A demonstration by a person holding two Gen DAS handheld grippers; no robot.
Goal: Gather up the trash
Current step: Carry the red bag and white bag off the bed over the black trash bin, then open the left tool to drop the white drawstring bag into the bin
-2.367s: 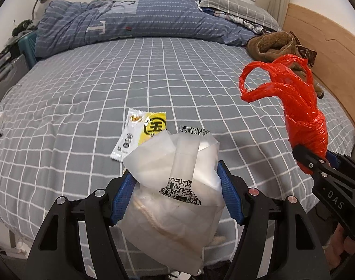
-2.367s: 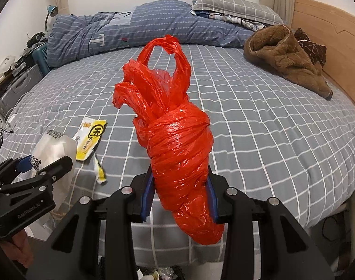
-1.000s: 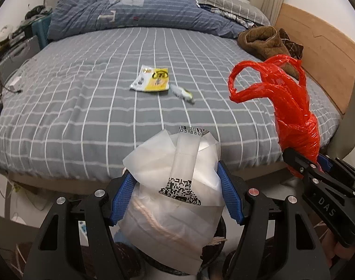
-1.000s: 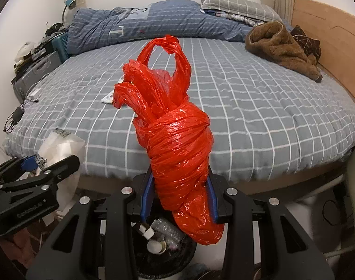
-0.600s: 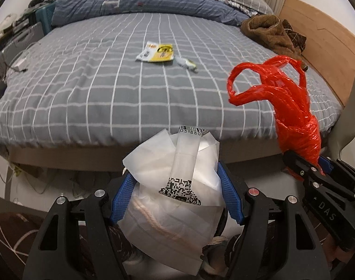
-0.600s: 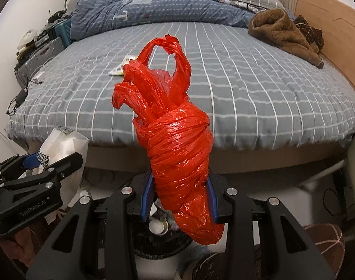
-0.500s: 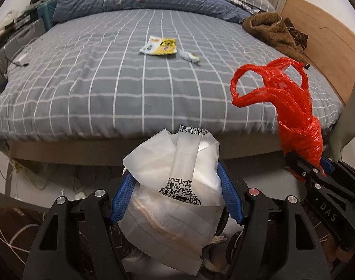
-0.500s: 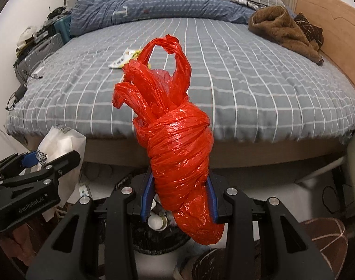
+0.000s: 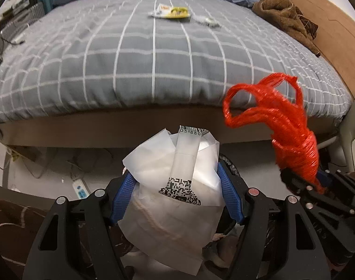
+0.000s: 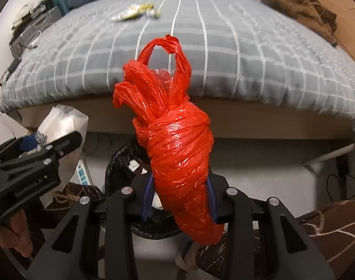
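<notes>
- Left wrist view: the left gripper (image 9: pixel 177 198) was clenched on a white bag (image 9: pixel 175 200), its blue pads pressing both sides of the bag's crumpled body.
- A strip with a barcode stood up from the top of the white bag, and a patch of black-and-white code sat on its front.
- At the right of this view the red bag (image 9: pixel 291 137) rose from the right gripper (image 9: pixel 303 182), its knotted handles looping up in front of the bed (image 9: pixel 154 58).
- On the grey checked cover, far from both grippers, lay a yellow wrapper (image 9: pixel 171 11) and, just to its right, a small scrap (image 9: pixel 207 21).
- A brown garment (image 9: pixel 287 21) was heaped at the right side of the bed, beside the wooden headboard (image 9: pixel 336 30).
- A power strip (image 9: pixel 80 189) lay on the floor under the bed's edge.
- Right wrist view: the right gripper (image 10: pixel 179 200) was clamped on the red bag (image 10: pixel 177 154), which was twisted into a tight bundle, handles up.
- Below and behind the red bag sat a bin (image 10: pixel 121 168) with a black liner, with small pieces of rubbish in it.
- The left gripper (image 10: pixel 53 144) showed at the left edge of this view with the white bag (image 10: pixel 65 121) in it, held by a hand (image 10: pixel 16 235).
- Both bags hung in the air over the floor by the bed's near edge; the red bag was over the bin.
</notes>
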